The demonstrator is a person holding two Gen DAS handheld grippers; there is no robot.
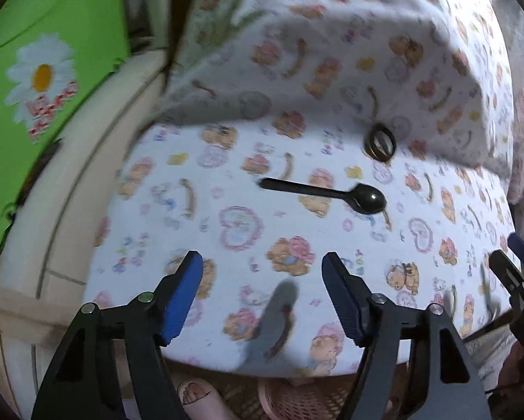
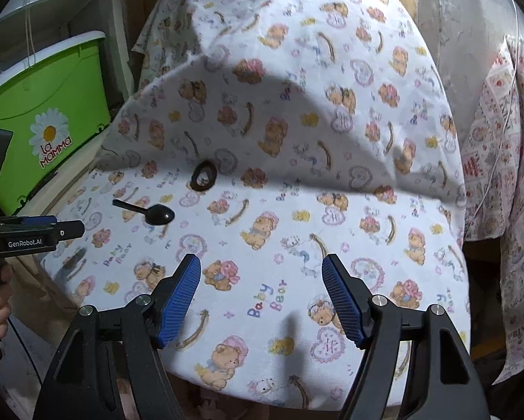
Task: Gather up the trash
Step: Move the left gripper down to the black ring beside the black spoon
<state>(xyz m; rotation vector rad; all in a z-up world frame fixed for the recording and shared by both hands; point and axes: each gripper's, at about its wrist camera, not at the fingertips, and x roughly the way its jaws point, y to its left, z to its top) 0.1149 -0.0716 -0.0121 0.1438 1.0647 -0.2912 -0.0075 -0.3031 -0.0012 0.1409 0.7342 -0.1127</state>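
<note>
A black plastic spoon (image 1: 332, 194) lies on the bear-print cloth (image 1: 227, 161), bowl to the right; it also shows in the right wrist view (image 2: 150, 211). A dark ring-shaped piece (image 1: 380, 141) lies just behind it, also seen in the right wrist view (image 2: 203, 175). My left gripper (image 1: 262, 266) is open and empty, above the cloth a little short of the spoon. My right gripper (image 2: 261, 267) is open and empty over the cloth's front, right of the spoon. The left gripper shows at the left edge of the right wrist view (image 2: 52, 227).
A green bin with a daisy label (image 2: 48, 119) stands on a shelf to the left. A pink woven basket (image 1: 297, 399) sits below the cloth's front edge. A patterned curtain (image 2: 507, 161) hangs on the right. The cloth rises into a draped hump (image 2: 297, 70) behind.
</note>
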